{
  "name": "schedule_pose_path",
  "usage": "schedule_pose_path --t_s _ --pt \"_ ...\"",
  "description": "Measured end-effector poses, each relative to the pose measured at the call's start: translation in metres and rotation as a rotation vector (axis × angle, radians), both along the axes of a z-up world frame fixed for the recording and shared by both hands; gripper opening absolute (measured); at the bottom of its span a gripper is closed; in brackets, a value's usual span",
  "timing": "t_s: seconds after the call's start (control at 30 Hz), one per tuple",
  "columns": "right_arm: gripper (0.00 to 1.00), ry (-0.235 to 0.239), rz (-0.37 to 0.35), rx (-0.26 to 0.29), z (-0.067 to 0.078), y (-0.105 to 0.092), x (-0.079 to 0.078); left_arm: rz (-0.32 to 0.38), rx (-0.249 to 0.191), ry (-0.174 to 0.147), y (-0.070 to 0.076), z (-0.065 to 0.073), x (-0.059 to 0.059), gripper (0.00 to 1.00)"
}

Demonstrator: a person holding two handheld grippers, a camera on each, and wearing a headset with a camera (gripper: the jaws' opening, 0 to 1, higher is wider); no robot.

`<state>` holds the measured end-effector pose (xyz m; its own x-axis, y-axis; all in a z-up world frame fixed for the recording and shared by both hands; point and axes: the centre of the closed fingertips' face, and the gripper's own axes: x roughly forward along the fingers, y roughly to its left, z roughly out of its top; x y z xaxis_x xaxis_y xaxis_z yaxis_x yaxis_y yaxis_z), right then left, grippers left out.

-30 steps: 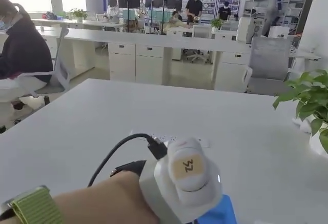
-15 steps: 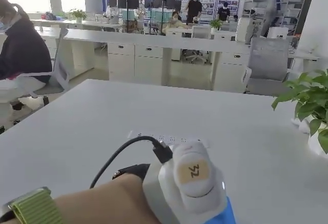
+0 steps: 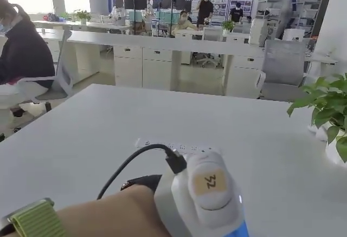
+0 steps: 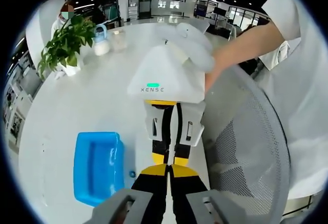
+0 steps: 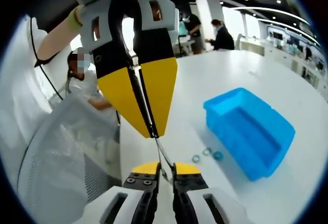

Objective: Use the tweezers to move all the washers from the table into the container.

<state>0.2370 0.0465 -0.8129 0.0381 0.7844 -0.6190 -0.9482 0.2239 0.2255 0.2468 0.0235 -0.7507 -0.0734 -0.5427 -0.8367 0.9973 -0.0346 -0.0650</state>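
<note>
Washers are lying just beside the blue container. The left gripper and right gripper are both pinching the tweezers.

"What sits at the bottom?"
"The right gripper, its yellow jaw tips nearly together, with the thin tweezers rising from between them."
"And above?"
"The left gripper reaches down from the top, its yellow jaws pressed together around the same tweezers."
"Where are the washers?"
"Three washers lie close together on the white table, just beside the blue container, which stands open and tilted in this view"
</note>
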Motion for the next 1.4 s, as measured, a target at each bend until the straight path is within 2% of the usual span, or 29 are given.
schedule_pose_path --t_s 0.13,0.33,0.5,0.57,0.67,0.73,0.77,0.83,0.87,1.0,1.03,1.07,1.17,1.2,1.23,1.27,1.3,1.37,1.4 --pt "0.07 0.012 -0.007 0.001 -0.003 -0.001 -0.001 0.000 0.002 0.009 -0.001 -0.001 -0.003 0.00" --pt "0.07 0.007 -0.003 0.002 -0.003 -0.001 -0.003 -0.014 -0.005 0.001 -0.003 -0.002 -0.007 0.00" --pt "0.12 -0.058 0.024 0.011 0.005 0.000 -0.007 -0.030 0.001 -0.010 -0.005 -0.005 -0.016 0.00" --pt "0.12 -0.103 0.044 0.015 0.011 0.002 -0.006 -0.035 -0.004 -0.006 -0.006 -0.006 -0.020 0.00" --pt "0.09 -0.137 0.068 0.013 0.014 0.003 -0.008 -0.029 -0.014 -0.007 -0.007 -0.006 -0.021 0.00" --pt "0.04 -0.142 0.105 0.006 0.012 0.004 -0.013 -0.024 -0.021 -0.019 -0.008 -0.005 -0.020 0.00" --pt "0.03 -0.155 0.091 -0.004 0.010 0.004 -0.011 -0.020 -0.023 -0.015 -0.008 -0.005 -0.020 0.00" --pt "0.03 -0.163 0.082 -0.017 0.010 0.002 -0.008 0.004 -0.067 -0.041 -0.010 -0.004 -0.016 0.00" --pt "0.02 -0.161 0.078 -0.017 0.010 0.002 -0.008 0.019 -0.082 -0.041 -0.010 -0.004 -0.015 0.00" --pt "0.02 -0.165 0.048 -0.018 0.009 0.002 -0.007 0.181 -0.234 -0.009 -0.007 0.005 -0.012 0.00" --pt "0.02 -0.170 0.036 -0.014 0.009 0.002 -0.007 0.236 -0.289 0.000 -0.004 0.009 -0.012 0.00" --pt "0.02 -0.173 0.032 -0.011 0.009 0.003 -0.007 0.279 -0.319 0.000 -0.001 0.012 -0.011 0.01" --pt "0.02 -0.186 0.012 -0.004 0.009 0.004 -0.006 0.426 -0.406 -0.047 0.016 0.019 -0.004 0.04" --pt "0.02 -0.195 0.005 -0.002 0.010 0.005 -0.006 0.470 -0.440 -0.054 0.021 0.021 -0.004 0.06" --pt "0.02 -0.201 0.002 0.000 0.010 0.005 -0.007 0.528 -0.487 -0.047 0.027 0.023 -0.005 0.08" --pt "0.02 -0.208 -0.003 0.001 0.010 0.006 -0.007 0.546 -0.494 -0.044 0.029 0.023 -0.006 0.12" --pt "0.02 -0.216 -0.007 0.002 0.010 0.005 -0.006 0.610 -0.530 -0.057 0.039 0.023 -0.008 0.14" --pt "0.02 -0.224 -0.007 0.007 0.010 0.006 -0.005 0.681 -0.560 -0.085 0.051 0.021 -0.010 0.20" --pt "0.02 -0.228 -0.011 0.008 0.010 0.006 -0.004 0.708 -0.570 -0.089 0.055 0.019 -0.011 0.22"
